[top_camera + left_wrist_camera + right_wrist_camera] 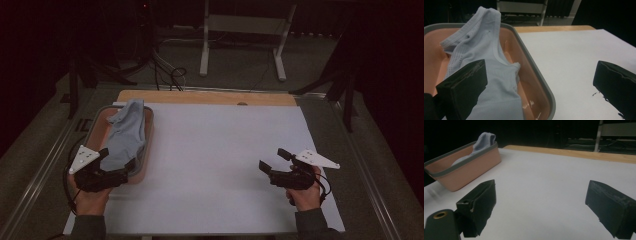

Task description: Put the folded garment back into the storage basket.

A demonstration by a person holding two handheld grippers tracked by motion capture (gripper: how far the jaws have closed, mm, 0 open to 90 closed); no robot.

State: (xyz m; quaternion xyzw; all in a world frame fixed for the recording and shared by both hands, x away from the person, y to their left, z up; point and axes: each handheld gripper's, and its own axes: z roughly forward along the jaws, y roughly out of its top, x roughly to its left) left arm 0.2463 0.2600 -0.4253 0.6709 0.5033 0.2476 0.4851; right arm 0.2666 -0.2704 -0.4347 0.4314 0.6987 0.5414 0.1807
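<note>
1. A lab-like recording room: dark curtains [45, 60] close off the sides.
2. Loose cables [167, 70] run over the grey carpet floor [240, 70].
3. A white-topped desk [225, 165] sits inside metal rails [40, 170], a white frame stand [245, 30] behind it.

White mat [220, 165], metal frame [240, 30] beyond.

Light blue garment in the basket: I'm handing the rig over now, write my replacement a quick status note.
Left tongs: open, at the near end of the pink basket, one jaw over the light blue garment, gripping nothing.
Right tongs: open, empty, above the white table cover, well apart from the basket.
Done: nothing yet; the garment lies bunched in the basket, one end draped over its far rim.
Left: probably grasp the garment and lift it out onto the cover.
</note>
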